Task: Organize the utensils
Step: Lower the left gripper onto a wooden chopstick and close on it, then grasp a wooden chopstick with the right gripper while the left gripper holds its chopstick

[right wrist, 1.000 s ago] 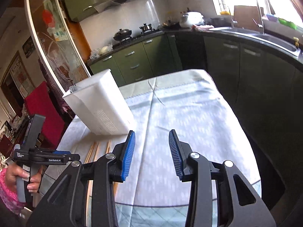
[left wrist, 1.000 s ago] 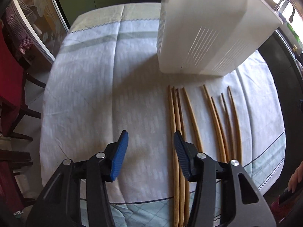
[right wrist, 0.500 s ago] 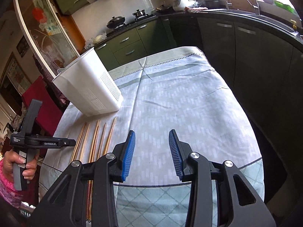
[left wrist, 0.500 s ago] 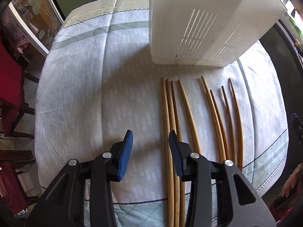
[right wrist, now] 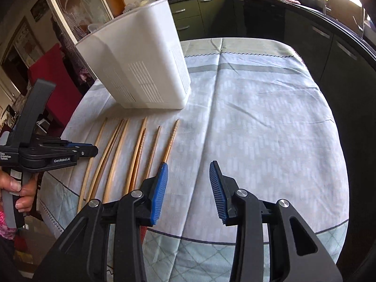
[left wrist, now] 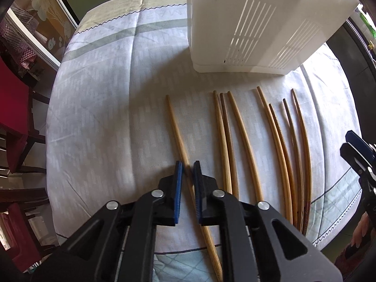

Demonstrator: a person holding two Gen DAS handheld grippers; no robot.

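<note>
Pinching one chopstick, left hand-held gripper

Eight wooden chopsticks lying roughly parallel on clothed table, leftmost one apart; white slotted holder upright just beyond tips.

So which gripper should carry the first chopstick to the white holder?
Left. The left gripper is already closed around one chopstick, pulled apart from the other chopsticks, with the white holder straight ahead. The right gripper is open, holding nothing, beside the row.
</note>
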